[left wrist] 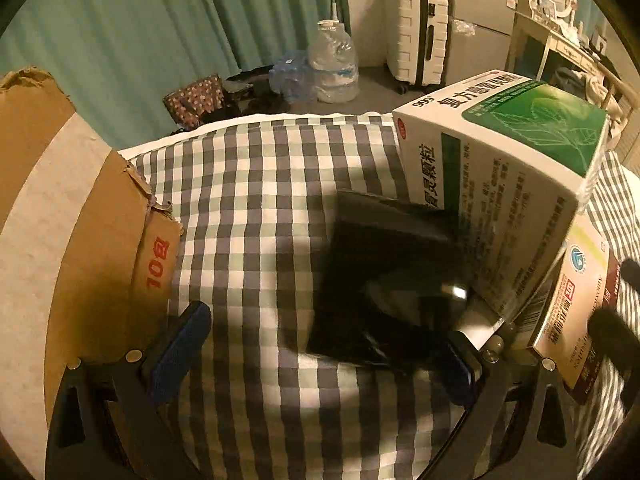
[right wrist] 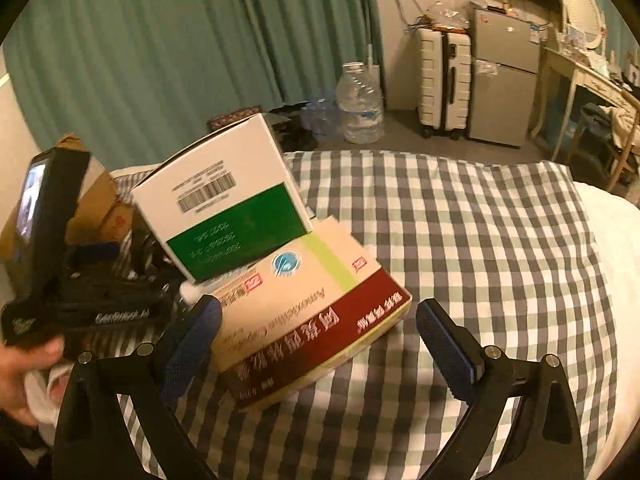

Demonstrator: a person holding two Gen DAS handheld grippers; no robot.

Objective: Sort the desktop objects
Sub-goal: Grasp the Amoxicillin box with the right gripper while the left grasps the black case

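The red and cream medicine box point(right wrist: 316, 328) lies flat on the checked cloth point(right wrist: 480, 240), with the green and white box point(right wrist: 224, 216) leaning on its far end. The right gripper point(right wrist: 320, 344) is spread wide, holding nothing, with the red box partly between its fingers. I think it should close gently on the box's sides so the leaning box does not tip. The left gripper point(left wrist: 324, 344) is also spread wide, near a black box point(left wrist: 384, 280) and a cardboard box point(left wrist: 100, 240).

Home bedroom: checked bedding point(right wrist: 460, 240), curtain point(right wrist: 180, 40), suitcase point(right wrist: 442, 80), fridge point(right wrist: 506, 76).
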